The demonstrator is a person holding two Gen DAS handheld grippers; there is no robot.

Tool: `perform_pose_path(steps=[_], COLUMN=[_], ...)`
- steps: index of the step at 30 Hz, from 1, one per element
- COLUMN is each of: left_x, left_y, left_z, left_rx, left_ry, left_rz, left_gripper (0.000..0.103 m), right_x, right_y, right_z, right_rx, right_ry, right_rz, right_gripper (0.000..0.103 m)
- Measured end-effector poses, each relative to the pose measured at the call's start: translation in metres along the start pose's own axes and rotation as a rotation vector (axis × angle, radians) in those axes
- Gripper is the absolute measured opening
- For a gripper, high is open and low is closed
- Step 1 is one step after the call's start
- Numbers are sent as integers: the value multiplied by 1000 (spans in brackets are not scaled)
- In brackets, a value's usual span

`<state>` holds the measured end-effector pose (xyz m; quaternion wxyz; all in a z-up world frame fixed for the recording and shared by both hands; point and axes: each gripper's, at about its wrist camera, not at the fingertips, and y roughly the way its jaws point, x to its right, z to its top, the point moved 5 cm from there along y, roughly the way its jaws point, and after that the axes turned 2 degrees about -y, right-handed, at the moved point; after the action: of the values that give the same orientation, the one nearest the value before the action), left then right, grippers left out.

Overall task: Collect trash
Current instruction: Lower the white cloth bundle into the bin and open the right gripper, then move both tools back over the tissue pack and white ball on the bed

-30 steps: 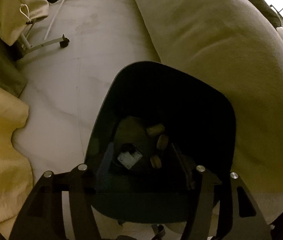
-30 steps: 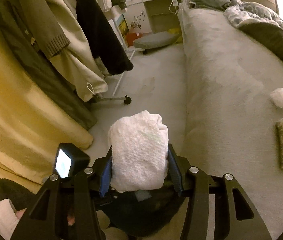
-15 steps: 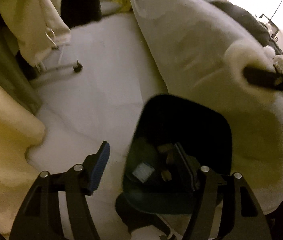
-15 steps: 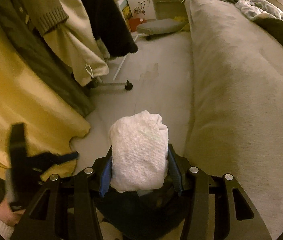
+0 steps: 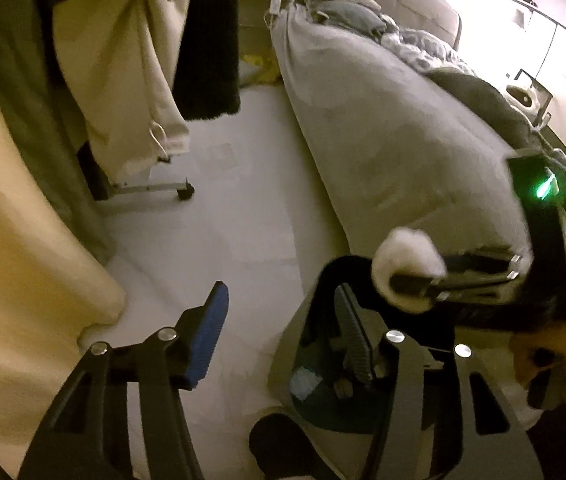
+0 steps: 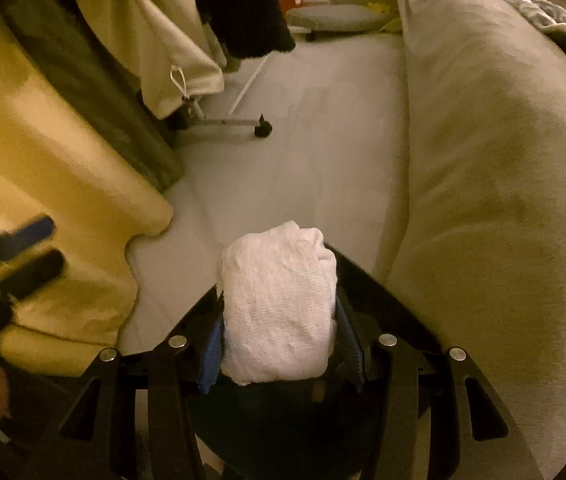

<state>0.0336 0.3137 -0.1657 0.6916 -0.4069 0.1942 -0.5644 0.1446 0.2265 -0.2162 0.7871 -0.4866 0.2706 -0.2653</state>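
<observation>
A dark trash bin (image 5: 363, 408) stands on the floor beside the bed, with scraps inside. My left gripper (image 5: 283, 330) is open and empty, its right finger over the bin's rim and its left finger over the floor. My right gripper (image 6: 279, 332) is shut on a crumpled white paper towel (image 6: 279, 304) and holds it over the bin's mouth (image 6: 283, 432). In the left wrist view the right gripper (image 5: 415, 280) comes in from the right with the towel (image 5: 407, 260) above the bin. The left gripper (image 6: 15, 256) shows blurred at the left of the right wrist view.
A grey bed (image 5: 395, 140) runs along the right. A yellow curtain (image 6: 43, 200) and hanging clothes (image 5: 135, 80) on a wheeled rack (image 6: 263, 130) fill the left. Pale floor (image 5: 235, 208) lies between them.
My left gripper opened, let go of the bin and swung up and left. My right gripper with the towel moved lower and closer over the bin.
</observation>
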Motion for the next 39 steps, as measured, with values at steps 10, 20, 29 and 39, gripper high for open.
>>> perform_pose_path(steps=[10, 20, 29, 39], left_x=[2, 19, 26, 44], left_y=[-30, -54, -79, -98], left_z=[23, 41, 57, 78], left_rx=[93, 157, 220, 281], left_ry=[-11, 26, 30, 54], left_rz=[-23, -74, -111, -146], left_gripper=[42, 38, 38, 37], right_x=[-3, 9, 23, 19], right_y=[46, 83, 95, 49], right_z=[-13, -36, -50, -23], right_rx=[-109, -218, -272, -122], right_ry=[-11, -24, -22, -27], right_rz=[-17, -88, -136, -92], right_gripper=[50, 51, 76, 78])
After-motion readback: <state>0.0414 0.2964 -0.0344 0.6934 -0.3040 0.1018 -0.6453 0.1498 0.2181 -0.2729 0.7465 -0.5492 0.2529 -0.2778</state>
